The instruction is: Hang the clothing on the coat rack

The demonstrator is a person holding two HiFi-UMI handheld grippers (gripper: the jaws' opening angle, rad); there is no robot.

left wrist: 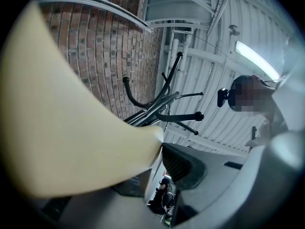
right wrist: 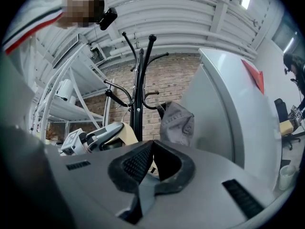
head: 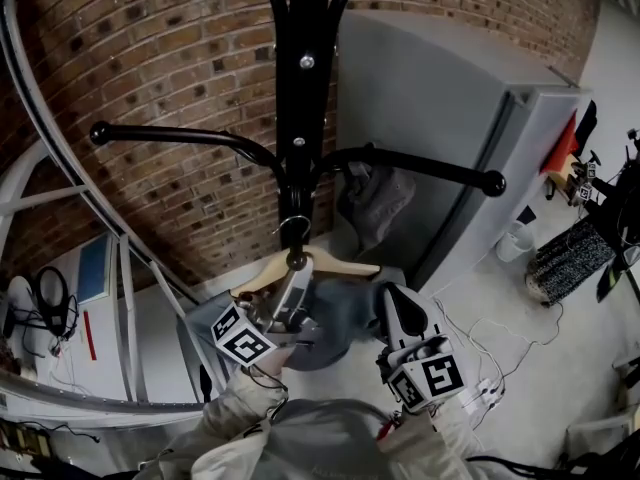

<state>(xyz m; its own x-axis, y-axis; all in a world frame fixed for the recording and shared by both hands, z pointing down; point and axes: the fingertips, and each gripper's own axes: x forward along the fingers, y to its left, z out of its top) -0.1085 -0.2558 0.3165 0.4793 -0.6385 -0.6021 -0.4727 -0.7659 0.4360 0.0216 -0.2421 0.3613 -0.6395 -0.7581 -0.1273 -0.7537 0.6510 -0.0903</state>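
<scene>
left gripper (head: 289, 286) clenched on wooden hanger (head: 340, 265), right gripper (head: 392, 300) pinching grey garment (head: 340, 318); hanging step, next: lift hanger onto coat rack (head: 303, 88), 12 o'clock.

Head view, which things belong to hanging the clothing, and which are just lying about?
In the job: coat rack, wooden hanger, blue-grey garment, left gripper, right gripper.
Lying about: grey cabinet, white bucket, floor cables.

Dim indoor light, fisheye-warped, blurred foreground.
</scene>
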